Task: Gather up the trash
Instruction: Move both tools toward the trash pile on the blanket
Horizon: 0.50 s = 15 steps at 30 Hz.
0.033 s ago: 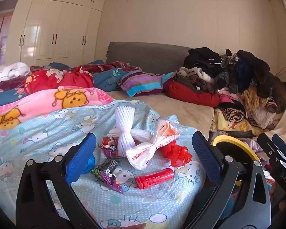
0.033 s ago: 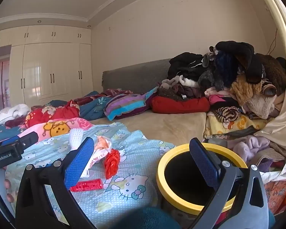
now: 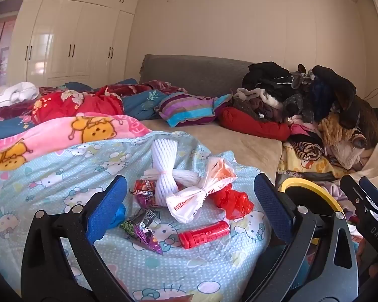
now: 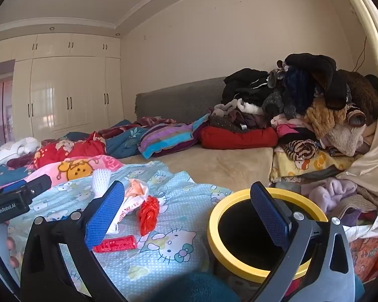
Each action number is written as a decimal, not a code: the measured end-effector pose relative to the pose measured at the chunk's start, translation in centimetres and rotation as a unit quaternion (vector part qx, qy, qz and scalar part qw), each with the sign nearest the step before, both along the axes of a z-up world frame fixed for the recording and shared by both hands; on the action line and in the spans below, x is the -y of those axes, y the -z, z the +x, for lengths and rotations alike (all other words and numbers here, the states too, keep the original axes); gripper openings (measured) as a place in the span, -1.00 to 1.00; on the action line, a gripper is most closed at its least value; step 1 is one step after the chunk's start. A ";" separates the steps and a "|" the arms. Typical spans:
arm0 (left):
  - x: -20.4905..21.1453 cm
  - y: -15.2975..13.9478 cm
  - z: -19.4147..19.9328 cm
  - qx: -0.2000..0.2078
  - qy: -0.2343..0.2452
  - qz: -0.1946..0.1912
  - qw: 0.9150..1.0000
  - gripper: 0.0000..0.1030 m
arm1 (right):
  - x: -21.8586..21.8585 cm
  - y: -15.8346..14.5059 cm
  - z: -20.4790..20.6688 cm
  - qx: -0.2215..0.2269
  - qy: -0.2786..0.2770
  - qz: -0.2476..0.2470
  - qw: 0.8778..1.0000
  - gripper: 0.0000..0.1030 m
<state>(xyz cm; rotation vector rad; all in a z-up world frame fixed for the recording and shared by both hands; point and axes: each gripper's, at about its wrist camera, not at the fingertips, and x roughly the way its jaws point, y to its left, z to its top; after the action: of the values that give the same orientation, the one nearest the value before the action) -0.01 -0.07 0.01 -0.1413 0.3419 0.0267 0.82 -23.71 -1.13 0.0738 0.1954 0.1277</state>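
On the blue cartoon-print blanket on the bed, the trash lies in a loose cluster. The red tube lies flat nearest, its long axis running left to right, cap end left. Just beyond it are the knotted white plastic bag, the red plastic bag touching its right side, and the white foam net lengthwise, near to far. Purple snack wrappers lie left of the tube. The yellow-rimmed bin stands right of the blanket. The left hand-held gripper and right hand-held gripper both hang spread wide, holding nothing.
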 end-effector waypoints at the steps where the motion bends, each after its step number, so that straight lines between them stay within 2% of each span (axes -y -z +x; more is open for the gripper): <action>1: 0.0 0.0 0.0 0.001 0.000 0.000 1.000 0.79 | -0.1 0.0 -0.1 0.000 0.002 -0.001 1.000 0.88; 15: 0.4 0.5 -0.4 0.000 0.007 -0.005 1.000 0.79 | -0.5 0.0 -0.1 -0.010 0.002 0.003 1.000 0.88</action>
<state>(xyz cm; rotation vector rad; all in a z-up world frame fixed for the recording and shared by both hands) -0.43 -0.47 -0.51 -0.1481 0.3433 0.0107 0.71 -23.19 -1.15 0.0818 0.2146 0.1235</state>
